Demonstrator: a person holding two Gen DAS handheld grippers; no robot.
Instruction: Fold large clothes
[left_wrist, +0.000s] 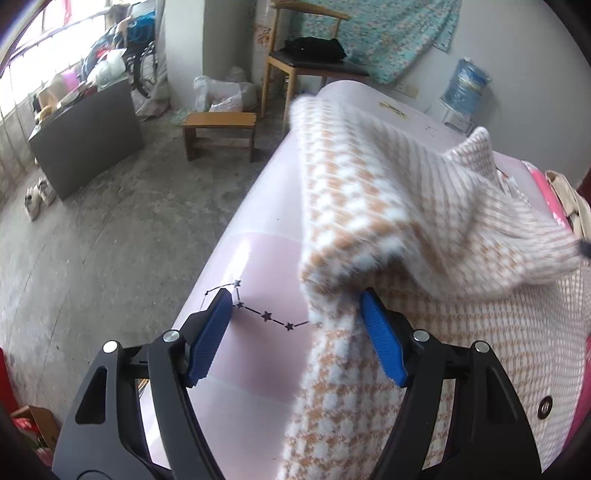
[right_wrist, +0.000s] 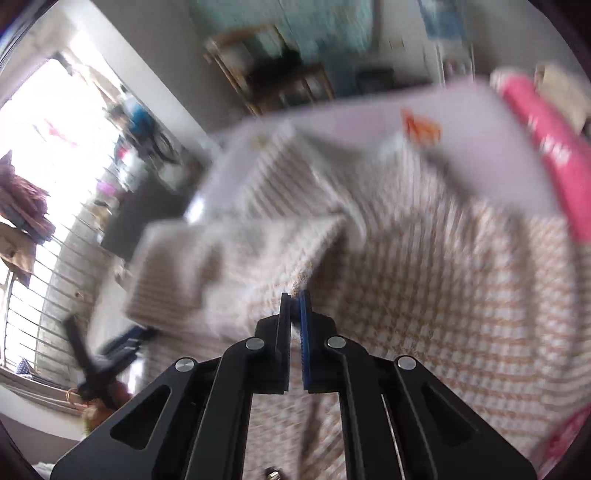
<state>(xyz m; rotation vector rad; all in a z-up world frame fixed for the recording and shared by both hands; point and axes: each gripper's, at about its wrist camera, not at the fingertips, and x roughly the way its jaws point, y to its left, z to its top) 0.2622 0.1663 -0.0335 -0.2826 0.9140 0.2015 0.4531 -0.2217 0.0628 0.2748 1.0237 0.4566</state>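
A tan-and-white houndstooth coat with a dark button lies on a pale pink table. One part of it is raised in a peaked fold. My left gripper stands open over the coat's left edge; the cloth brushes its right pad, while the left pad is over bare table. The right wrist view is blurred. In it my right gripper is shut on a pulled-up ridge of the coat.
Left of the table is bare concrete floor with a low wooden stool, a dark cabinet and shoes. Behind stand a wooden chair with a black bundle and a water bottle. A pink item lies along the table's right side.
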